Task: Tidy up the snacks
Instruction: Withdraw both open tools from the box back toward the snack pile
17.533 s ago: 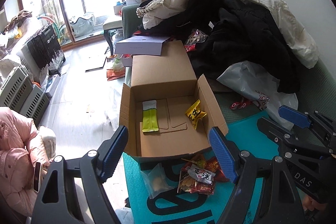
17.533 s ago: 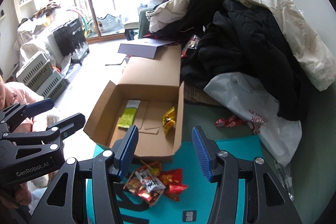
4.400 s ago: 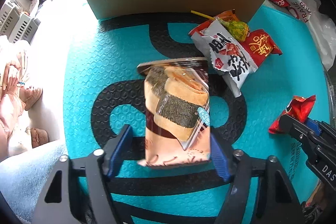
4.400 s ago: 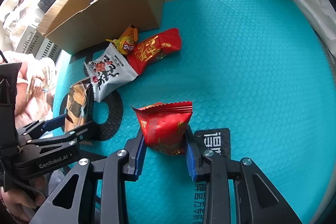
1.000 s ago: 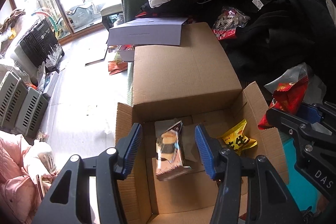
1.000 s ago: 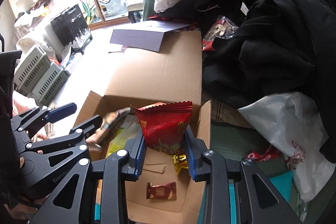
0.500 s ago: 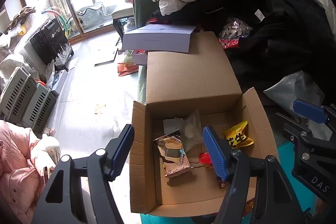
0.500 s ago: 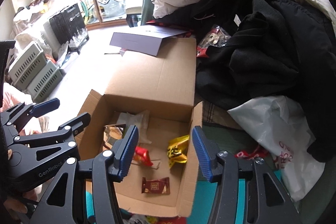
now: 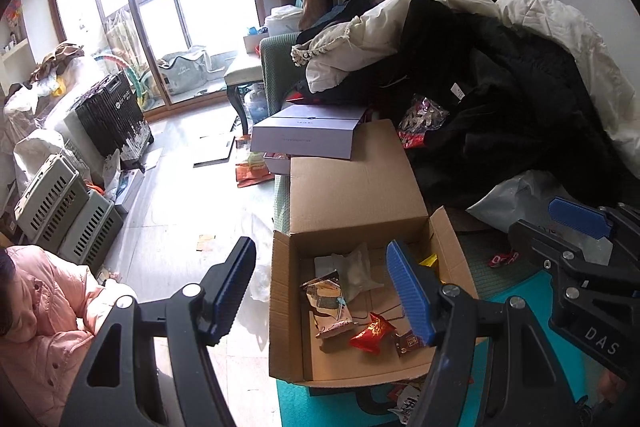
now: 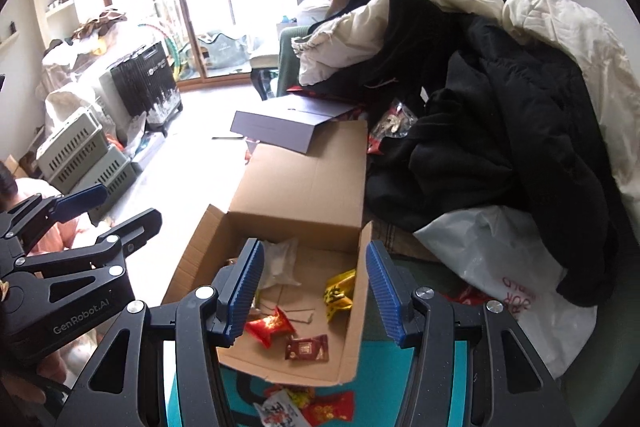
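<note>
cardboard box is our landmark. from the left wrist we see our left gripper released and empty above it, a seaweed snack pack and red packet on its floor. from the right wrist, our right gripper hangs released over it, more snacks on the teal mat before it.

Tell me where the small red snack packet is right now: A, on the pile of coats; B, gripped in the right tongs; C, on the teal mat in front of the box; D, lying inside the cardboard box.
D: the red snack packet lies on the floor of the open cardboard box, and the right tongs hold nothing.
</note>
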{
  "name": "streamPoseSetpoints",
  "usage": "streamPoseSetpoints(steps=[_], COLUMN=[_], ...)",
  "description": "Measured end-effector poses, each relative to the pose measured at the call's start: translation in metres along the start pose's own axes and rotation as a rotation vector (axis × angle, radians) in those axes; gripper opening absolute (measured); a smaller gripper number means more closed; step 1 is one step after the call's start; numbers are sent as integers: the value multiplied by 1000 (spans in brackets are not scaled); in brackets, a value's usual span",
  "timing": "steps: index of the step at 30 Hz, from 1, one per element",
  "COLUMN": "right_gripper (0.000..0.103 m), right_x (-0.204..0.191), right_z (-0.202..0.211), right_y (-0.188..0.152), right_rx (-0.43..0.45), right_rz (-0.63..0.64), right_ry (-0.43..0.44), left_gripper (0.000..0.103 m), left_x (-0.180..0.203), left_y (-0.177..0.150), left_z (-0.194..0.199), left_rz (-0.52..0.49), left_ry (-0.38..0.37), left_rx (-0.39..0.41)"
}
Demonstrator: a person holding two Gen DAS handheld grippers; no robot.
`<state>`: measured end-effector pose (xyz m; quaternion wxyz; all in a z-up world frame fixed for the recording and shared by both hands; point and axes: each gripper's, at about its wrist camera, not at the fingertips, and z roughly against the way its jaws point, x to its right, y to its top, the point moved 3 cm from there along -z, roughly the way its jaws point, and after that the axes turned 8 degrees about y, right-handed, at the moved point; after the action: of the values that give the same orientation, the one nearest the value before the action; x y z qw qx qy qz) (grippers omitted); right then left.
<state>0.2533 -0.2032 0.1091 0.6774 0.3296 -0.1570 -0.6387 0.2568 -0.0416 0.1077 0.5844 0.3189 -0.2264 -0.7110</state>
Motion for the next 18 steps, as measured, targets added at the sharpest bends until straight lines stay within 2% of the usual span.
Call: streamPoseSetpoints(steps=[8,18], right_gripper=[53,53], right_x=[-9,-8], right_z=[47,73], right_y=[-9,-56], right_rx=[47,26], right_rz=[24,-6], right_ry=[-21,-20], left_gripper=[67,67], left_x=[8,23], left_y=[-15,-62], left_z=[40,69], left_rz=[-13,-40], left_ry=[-44,-86], left_rx=[17,-8])
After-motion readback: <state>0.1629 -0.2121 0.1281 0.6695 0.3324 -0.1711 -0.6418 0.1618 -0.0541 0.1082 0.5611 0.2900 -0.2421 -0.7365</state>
